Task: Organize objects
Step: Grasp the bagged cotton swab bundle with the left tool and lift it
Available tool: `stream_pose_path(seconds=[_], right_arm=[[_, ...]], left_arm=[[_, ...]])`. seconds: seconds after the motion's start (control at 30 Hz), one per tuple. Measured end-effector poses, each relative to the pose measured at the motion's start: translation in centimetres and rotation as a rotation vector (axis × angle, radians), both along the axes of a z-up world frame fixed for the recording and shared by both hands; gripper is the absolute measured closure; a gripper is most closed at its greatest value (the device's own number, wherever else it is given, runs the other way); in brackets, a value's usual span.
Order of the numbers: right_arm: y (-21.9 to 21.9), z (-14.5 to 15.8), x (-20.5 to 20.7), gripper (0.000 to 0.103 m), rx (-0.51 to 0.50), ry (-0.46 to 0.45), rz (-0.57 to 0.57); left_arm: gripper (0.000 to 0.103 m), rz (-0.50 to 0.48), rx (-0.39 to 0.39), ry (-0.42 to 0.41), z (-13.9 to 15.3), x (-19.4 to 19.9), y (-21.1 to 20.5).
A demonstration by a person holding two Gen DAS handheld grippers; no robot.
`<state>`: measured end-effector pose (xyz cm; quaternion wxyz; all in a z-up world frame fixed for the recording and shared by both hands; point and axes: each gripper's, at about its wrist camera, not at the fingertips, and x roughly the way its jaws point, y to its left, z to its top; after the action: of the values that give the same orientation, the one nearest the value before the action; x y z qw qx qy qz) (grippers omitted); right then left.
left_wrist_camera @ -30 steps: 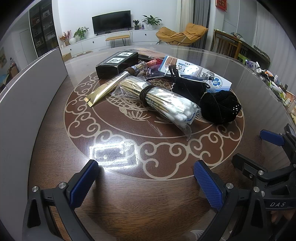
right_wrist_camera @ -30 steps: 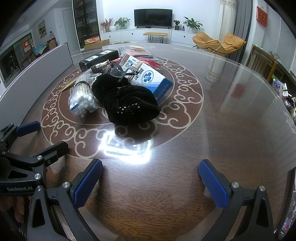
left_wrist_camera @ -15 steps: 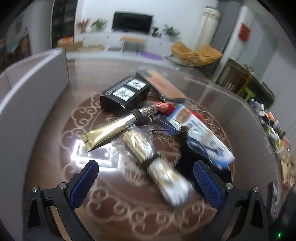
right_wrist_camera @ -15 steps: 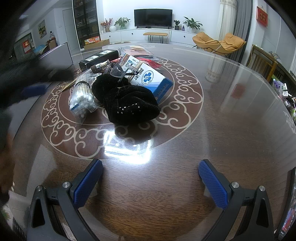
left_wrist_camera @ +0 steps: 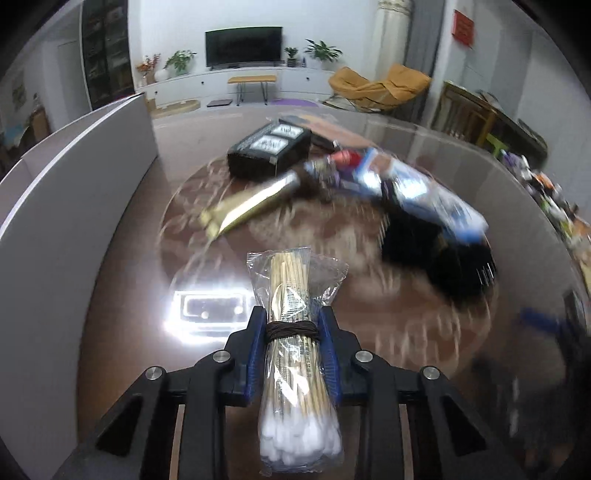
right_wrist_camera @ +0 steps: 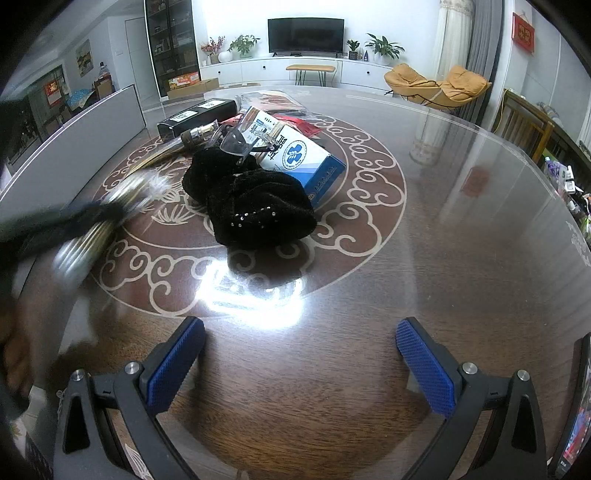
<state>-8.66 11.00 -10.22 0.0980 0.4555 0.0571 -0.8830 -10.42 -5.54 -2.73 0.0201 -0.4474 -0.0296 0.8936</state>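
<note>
Swabs (left_wrist_camera: 291, 354) sit pinched in my left gripper (left_wrist_camera: 291, 332), whose jaws have just closed at their band; I carry them steadily. Right gripper (right_wrist_camera: 301, 354) hangs spread above the desk (right_wrist_camera: 461, 240).

you were working in a home living room: a television (right_wrist_camera: 306, 36) sat on a long white cabinet (right_wrist_camera: 280, 70) with potted plants (right_wrist_camera: 384, 48), beside an orange lounge chair (right_wrist_camera: 436, 86).
</note>
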Motion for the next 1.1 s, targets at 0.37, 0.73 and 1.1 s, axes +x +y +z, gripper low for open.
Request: stream_pose_path(seconds=[0.37,0.73,1.1], right_arm=[[0.0,0.0,0.0,0.0,0.0,0.0,0.0],[0.0,0.0,-0.1,0.0,0.0,0.0,-0.001],[0.0,0.0,0.0,0.0,0.0,0.0,-0.001]], left_arm=[[0.002,-0.052,-0.074,-0.035,-1.4,2.8,-0.6],[0.0,-0.051,-0.071,-0.044,-1.8,2.6,-0.3],[0.0,-0.052,-0.071,-0.044,-1.8,2.6,-0.3]])
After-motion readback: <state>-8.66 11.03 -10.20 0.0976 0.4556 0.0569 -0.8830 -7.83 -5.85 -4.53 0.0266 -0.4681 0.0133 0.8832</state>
